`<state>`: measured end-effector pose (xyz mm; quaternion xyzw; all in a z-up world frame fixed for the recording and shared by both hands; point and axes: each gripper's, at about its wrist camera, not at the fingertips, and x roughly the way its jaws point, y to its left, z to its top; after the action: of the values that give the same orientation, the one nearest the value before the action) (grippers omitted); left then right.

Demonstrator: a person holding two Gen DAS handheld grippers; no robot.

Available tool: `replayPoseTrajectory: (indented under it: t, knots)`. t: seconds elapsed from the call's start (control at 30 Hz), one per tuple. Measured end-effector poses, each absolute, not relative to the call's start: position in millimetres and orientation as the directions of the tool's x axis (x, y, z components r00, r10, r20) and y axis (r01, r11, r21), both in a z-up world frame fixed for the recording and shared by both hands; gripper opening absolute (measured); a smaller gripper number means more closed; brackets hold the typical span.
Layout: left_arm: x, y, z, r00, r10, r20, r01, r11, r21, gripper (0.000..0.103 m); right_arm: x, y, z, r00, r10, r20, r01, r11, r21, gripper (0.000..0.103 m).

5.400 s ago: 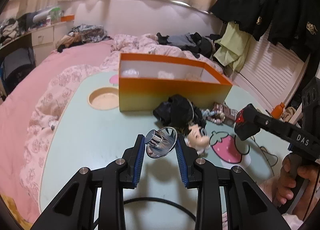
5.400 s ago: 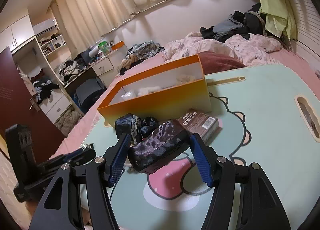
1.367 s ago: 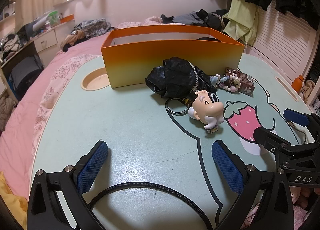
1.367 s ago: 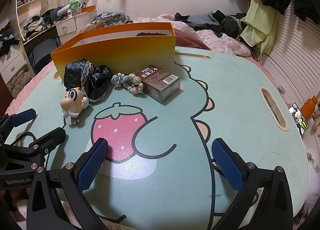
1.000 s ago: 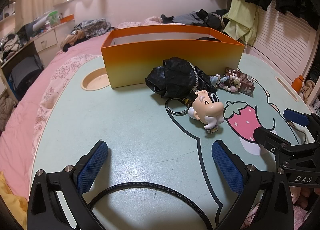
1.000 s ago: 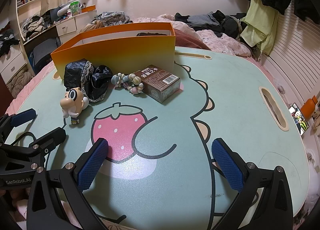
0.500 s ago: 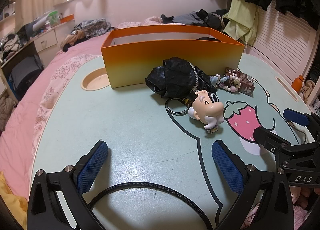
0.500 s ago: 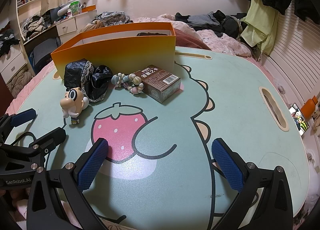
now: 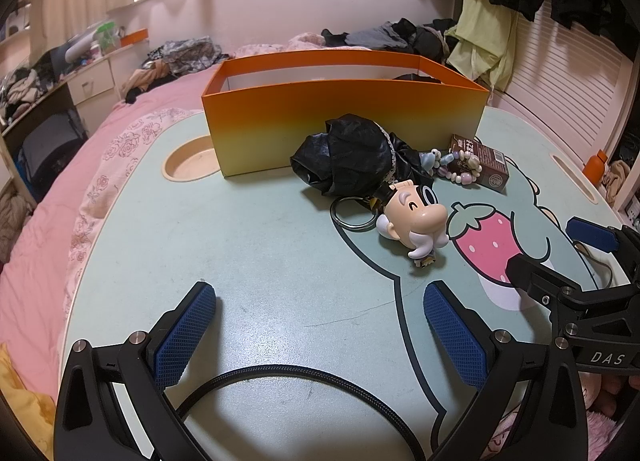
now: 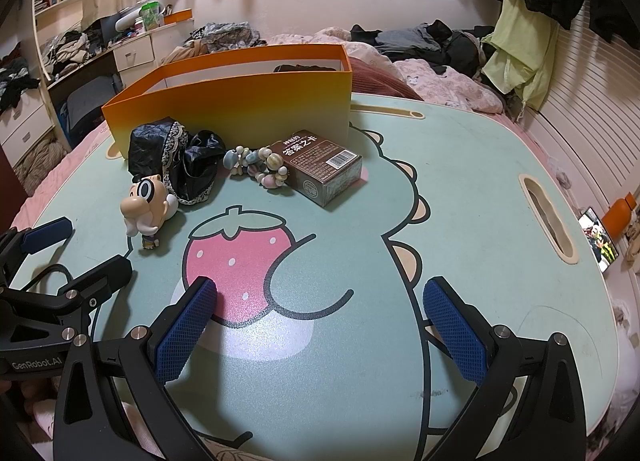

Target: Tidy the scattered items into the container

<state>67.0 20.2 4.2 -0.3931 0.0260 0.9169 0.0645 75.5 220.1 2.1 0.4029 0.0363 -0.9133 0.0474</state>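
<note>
An orange box [image 9: 344,113] [image 10: 240,105] stands at the far side of the pale green table [image 9: 260,253]. In front of it lie a crumpled black pouch [image 9: 352,161] [image 10: 176,157], a cartoon-head keychain [image 9: 416,217] [image 10: 146,205], a bead bracelet [image 9: 456,169] [image 10: 256,169] and a brown card box [image 9: 486,167] [image 10: 324,173]. My left gripper [image 9: 320,325] is open and empty, low over the near table edge. My right gripper [image 10: 320,325] is open and empty too, over the strawberry print. Each gripper shows at the edge of the other's view.
The table has a round cup recess [image 9: 188,161] at the left and a slot [image 10: 548,221] at the right. A black cable [image 9: 288,377] loops under the left gripper. A pink bed [image 9: 60,181] surrounds the table. Clothes hang at the right wall.
Since 5.4 s ago both grippers let go of their items, a shiny metal piece and a dark pouch, and drew back open. Over the last second nothing has moved.
</note>
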Motion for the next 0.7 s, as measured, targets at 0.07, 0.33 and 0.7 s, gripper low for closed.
replayPoseTrajectory:
  t: [0.07,0.33,0.7]
  knots:
    - [67,20,4,-0.684,0.099,-0.723,-0.137,-0.991,-0.005,0.103,76,220,2,-0.671,-0.057,-0.739,0.116,-0.993,-0.028,0.103]
    - [66,17,24,-0.724,0.159,-0.672,-0.159,-0.985,-0.061,0.098,76,219,2,-0.671,-0.059,-0.739,0.117,-0.993,-0.026,0.103]
    - [31,48,32,-0.651,0.317,-0.690,-0.276,-0.945,-0.174,0.082,76,220,2,-0.671,-0.060,-0.739,0.118,-0.993,-0.026,0.103]
